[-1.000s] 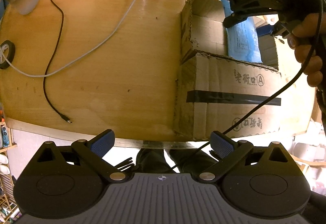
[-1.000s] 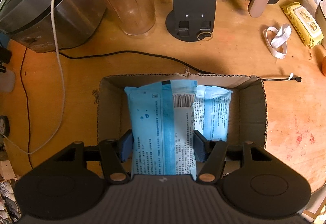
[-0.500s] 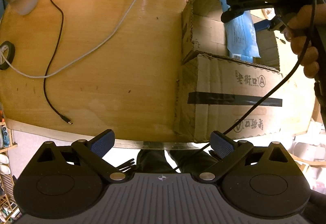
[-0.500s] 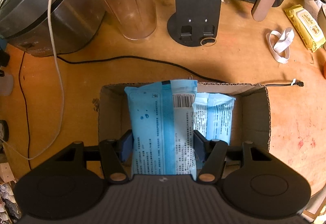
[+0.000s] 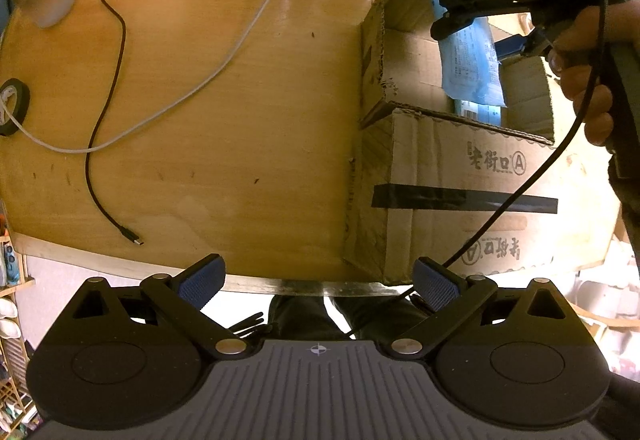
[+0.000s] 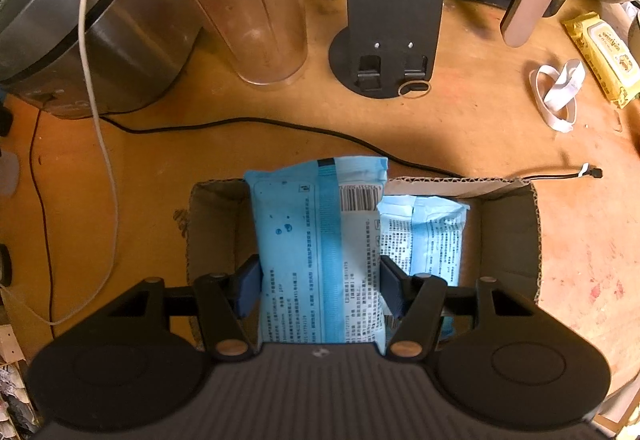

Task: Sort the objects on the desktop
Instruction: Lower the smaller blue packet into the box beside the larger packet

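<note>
Gripping a blue packet (image 6: 320, 260) above the box (image 6: 516, 224), right gripper (image 6: 320, 284) faces a tumbler (image 6: 248, 20); left gripper (image 5: 318, 282) open.

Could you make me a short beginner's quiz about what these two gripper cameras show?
1. True or false: the right gripper grips a blue packet above the cardboard box.
2. What lies in the box beside the held packet? A) a second blue packet B) a cup C) scissors
3. Fill in: the left gripper's jaws are ____ and hold nothing.

Key: 1 true. 2 A, the second packet. 3 open.
</note>
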Action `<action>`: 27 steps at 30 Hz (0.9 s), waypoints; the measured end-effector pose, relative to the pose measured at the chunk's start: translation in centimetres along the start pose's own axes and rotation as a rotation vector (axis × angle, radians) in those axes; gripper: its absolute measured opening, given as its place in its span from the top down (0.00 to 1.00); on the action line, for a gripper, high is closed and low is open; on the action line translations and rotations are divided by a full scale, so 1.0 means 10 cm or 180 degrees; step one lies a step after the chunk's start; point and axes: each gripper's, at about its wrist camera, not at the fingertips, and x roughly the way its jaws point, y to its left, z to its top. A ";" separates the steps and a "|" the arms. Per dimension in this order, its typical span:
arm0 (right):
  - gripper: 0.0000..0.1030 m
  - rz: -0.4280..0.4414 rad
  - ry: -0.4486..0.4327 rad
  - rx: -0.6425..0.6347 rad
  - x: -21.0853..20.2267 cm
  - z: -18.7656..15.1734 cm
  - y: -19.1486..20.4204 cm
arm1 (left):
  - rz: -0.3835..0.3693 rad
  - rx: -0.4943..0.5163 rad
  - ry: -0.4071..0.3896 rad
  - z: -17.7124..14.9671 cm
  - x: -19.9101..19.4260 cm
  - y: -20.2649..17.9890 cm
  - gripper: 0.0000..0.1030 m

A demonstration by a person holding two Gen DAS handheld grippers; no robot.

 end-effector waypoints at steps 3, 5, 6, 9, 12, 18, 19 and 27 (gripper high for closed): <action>0.42 0.0000 0.0006 0.0009 0.06 0.00 -0.01 | 0.0003 -0.0002 0.0010 0.01 0.00 0.00 0.00; 0.42 -0.0004 0.0015 0.0007 0.10 -0.01 -0.02 | 0.0006 -0.0006 0.0018 0.01 0.01 0.00 0.00; 0.42 0.0003 0.0013 0.0010 0.12 -0.02 -0.02 | 0.0007 -0.0008 0.0021 0.02 0.01 0.00 0.00; 0.42 0.0009 0.0017 0.0017 0.17 -0.03 -0.02 | 0.0013 -0.0011 0.0030 0.02 0.02 -0.01 0.00; 0.42 0.0007 0.0019 0.0018 0.22 -0.04 -0.02 | 0.0019 -0.0012 0.0041 0.02 0.03 -0.02 0.00; 0.42 0.0002 0.0038 0.0008 0.35 -0.04 0.00 | 0.0032 -0.0002 0.0059 0.01 0.05 -0.03 0.00; 0.42 -0.0003 0.0041 0.0003 0.37 -0.04 0.01 | 0.0033 0.0000 0.0062 0.01 0.05 -0.03 0.00; 0.42 -0.0012 0.0025 -0.0010 0.39 -0.03 0.02 | 0.0031 0.0001 0.0069 0.03 0.06 -0.04 0.00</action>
